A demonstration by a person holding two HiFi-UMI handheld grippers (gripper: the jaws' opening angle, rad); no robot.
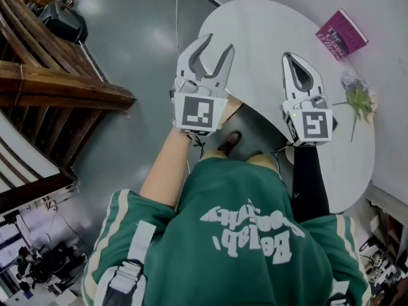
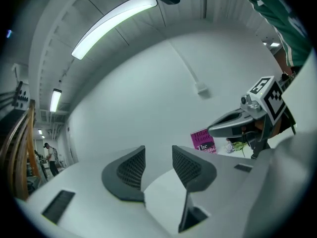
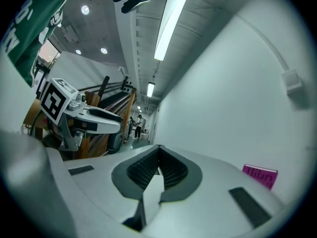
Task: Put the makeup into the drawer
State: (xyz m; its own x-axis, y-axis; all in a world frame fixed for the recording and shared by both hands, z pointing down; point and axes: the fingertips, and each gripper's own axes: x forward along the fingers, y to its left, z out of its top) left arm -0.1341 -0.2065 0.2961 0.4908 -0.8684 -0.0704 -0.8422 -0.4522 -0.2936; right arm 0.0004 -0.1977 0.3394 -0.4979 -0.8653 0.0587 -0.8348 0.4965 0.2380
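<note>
While the left gripper holds its jaws a moderate way apart, nothing stands between the ribbed pads; only bare white worktop and the pale wall show through the gap. The right gripper has its jaws drawn together, tips meeting, and they hold nothing. Both grippers point level, side by side and apart from each other, touching nothing.

Seen from the head view, the left jaws reach just over the worktop's curved near rim, with grey floor open below and to the left of them. The right jaws lie over the worktop itself, well inside its rim. Bare white surface runs ahead of both. A wooden railing stands well to the left, far from either gripper.

At the worktop's far right corner lies a magenta book, well beyond the right jaws. Nearer, just right of the right gripper, a green sprig rests by the rim, with a small pale cluster at its top. Whether that cluster is the makeup I cannot tell; it is too small. It lies beside the right jaws, not between them, and well apart from the left.
</note>
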